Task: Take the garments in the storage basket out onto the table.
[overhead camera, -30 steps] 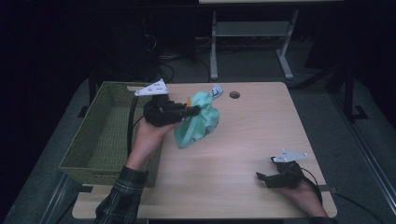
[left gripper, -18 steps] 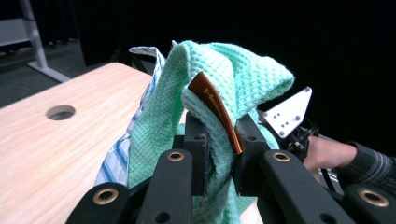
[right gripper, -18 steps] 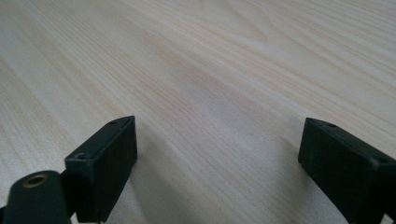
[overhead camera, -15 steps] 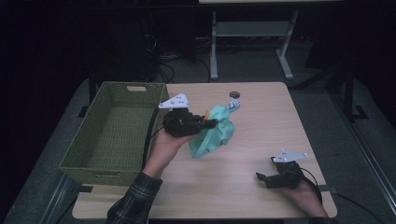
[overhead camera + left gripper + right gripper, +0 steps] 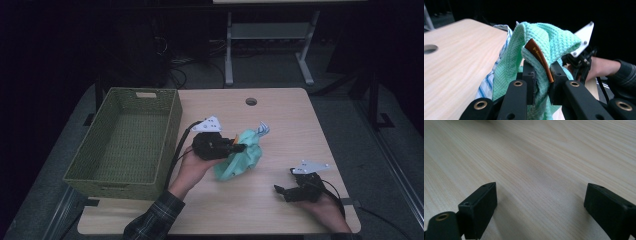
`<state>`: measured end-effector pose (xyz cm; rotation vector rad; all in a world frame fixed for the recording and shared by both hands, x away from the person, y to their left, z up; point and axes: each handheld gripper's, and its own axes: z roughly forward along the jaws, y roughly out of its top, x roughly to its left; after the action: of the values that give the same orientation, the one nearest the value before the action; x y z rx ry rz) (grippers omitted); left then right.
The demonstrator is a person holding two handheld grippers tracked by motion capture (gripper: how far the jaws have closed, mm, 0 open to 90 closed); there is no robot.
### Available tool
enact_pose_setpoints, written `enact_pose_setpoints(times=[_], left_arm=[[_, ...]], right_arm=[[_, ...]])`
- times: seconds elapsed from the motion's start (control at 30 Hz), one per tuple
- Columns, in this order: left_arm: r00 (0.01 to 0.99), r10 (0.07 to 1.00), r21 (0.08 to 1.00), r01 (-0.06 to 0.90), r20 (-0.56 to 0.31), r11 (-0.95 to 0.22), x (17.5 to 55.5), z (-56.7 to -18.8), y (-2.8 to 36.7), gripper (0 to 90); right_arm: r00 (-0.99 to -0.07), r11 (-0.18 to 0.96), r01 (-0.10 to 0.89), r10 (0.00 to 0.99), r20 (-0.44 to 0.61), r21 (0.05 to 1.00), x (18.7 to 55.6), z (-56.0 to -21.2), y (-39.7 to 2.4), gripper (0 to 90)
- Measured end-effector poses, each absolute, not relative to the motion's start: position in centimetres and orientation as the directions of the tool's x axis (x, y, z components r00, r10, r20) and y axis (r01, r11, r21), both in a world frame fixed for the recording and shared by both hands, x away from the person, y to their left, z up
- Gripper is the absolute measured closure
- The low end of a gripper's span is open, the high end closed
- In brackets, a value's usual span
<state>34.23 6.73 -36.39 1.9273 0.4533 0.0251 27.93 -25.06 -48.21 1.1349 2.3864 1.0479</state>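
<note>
Near the middle of the table (image 5: 280, 120), the left gripper (image 5: 239, 147) pinches a mint-green waffle-weave cloth (image 5: 240, 157), with its jaws pressed onto a gathered fold. Striped blue-and-white fabric (image 5: 489, 75) shows behind the green cloth. A brown tag (image 5: 539, 57) sewn to the cloth carries gold lettering, too foreshortened to read. The cloth hangs just right of the woven basket (image 5: 125, 145), its lower part at the tabletop. At the table's near right corner, the right gripper (image 5: 281, 190) rests low with jaws spread wide, nothing between them.
</note>
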Motion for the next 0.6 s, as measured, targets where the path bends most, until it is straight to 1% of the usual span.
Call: enact_pose_setpoints(times=[0.17,0.47,0.6], left_arm=[[0.926,0.310,0.883,0.321,-0.216,-0.342,34.5,-38.1,6.2,78.1],[0.912,0.325,0.845,0.370,-0.251,-0.387,35.3,-41.1,5.8,77.8],[0.897,0.360,0.815,0.402,-0.257,-0.419,35.6,-42.8,5.7,77.6]], right_arm=[[-0.643,0.422,0.549,0.765,0.042,0.722,27.9,-48.2,-25.1,11.1],[-0.644,0.424,0.549,0.764,0.042,0.720,27.9,-48.2,-25.1,10.9],[-0.644,0.423,0.550,0.764,0.043,0.720,27.9,-48.2,-25.1,10.9]])
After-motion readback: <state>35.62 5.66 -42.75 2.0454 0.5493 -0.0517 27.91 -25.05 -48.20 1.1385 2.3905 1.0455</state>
